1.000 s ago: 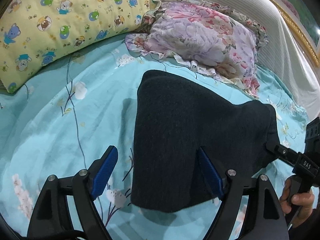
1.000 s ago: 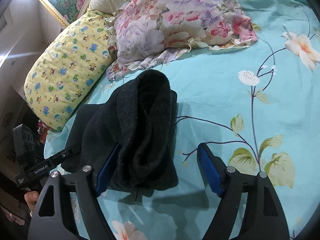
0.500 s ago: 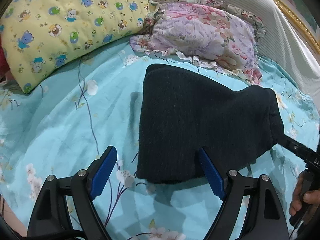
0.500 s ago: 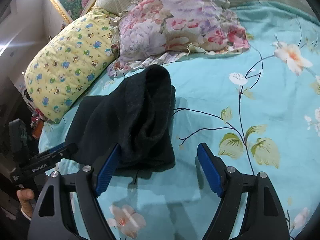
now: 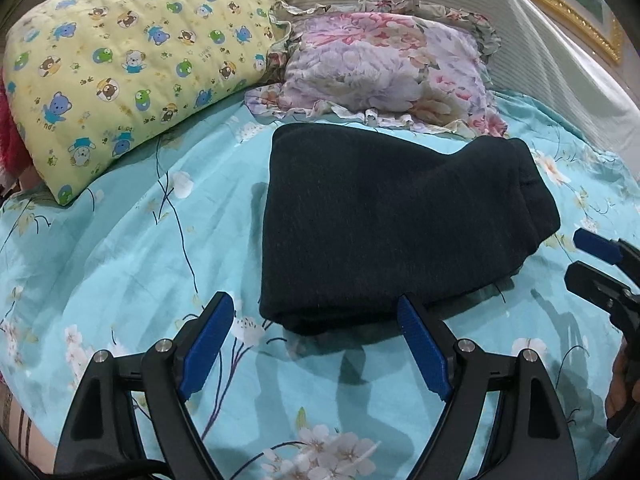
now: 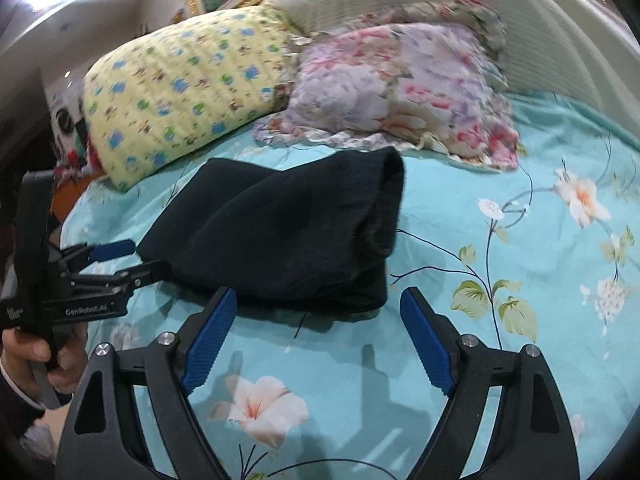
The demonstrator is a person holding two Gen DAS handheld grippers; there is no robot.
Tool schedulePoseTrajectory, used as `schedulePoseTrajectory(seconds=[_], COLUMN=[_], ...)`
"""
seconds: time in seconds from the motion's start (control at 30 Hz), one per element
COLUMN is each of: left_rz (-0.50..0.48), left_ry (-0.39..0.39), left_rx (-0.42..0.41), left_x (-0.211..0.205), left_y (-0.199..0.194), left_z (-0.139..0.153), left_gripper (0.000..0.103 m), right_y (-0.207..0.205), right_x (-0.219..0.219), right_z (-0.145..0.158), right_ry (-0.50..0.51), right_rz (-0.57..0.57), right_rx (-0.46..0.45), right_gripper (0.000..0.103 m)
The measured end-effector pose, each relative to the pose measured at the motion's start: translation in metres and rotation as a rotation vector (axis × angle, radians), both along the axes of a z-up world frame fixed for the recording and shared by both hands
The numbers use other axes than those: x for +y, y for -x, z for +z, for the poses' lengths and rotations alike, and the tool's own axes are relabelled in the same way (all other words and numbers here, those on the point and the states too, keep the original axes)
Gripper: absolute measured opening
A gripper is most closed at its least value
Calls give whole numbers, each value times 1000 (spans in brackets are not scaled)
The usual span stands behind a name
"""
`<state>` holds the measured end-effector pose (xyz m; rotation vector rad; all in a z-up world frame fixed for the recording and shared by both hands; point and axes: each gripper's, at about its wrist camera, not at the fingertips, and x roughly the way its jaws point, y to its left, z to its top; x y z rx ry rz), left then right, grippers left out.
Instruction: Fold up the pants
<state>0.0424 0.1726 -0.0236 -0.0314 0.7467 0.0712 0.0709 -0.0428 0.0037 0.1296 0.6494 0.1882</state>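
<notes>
The dark pants (image 5: 400, 220) lie folded into a thick bundle on the turquoise flowered bed sheet (image 5: 120, 248). My left gripper (image 5: 314, 312) stands open just before their near left corner, with neither pad pressing the cloth. In the right wrist view the same pants (image 6: 280, 240) show their rolled end on the right. The jaws of my right gripper (image 6: 318, 300) are opening at the bundle's near edge, and nothing is held between them. Each gripper shows in the other's view: the right gripper (image 5: 588, 256) at the right edge and the left gripper (image 6: 112, 260) at the left.
A yellow cartoon-print pillow (image 5: 132, 60) and a frilled floral pillow (image 5: 384, 68) lie behind the pants, against a white ribbed headboard (image 5: 540, 60). A person's hand (image 6: 40, 356) grips the left tool's handle. Bare sheet (image 6: 520, 280) stretches right of the pants.
Both grippers have drawn back from the pants, which now lie farther ahead and whole in both views. The right gripper's left finger has come off the bundle's side. Both views have rolled.
</notes>
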Motion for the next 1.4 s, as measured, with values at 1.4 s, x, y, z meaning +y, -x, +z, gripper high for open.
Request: schedulePoseTrajectory(seconds=[1.4], left_rz=[-43], left_ry=[-48], left_rx=[53], left_x=[-15], left_y=[-15], left_z=[-35], left_gripper=[88], right_y=[-14], right_x=[22], right_z=[-29], right_ry=[12], right_rz=[51], right_rx=[25], right_gripper=[89])
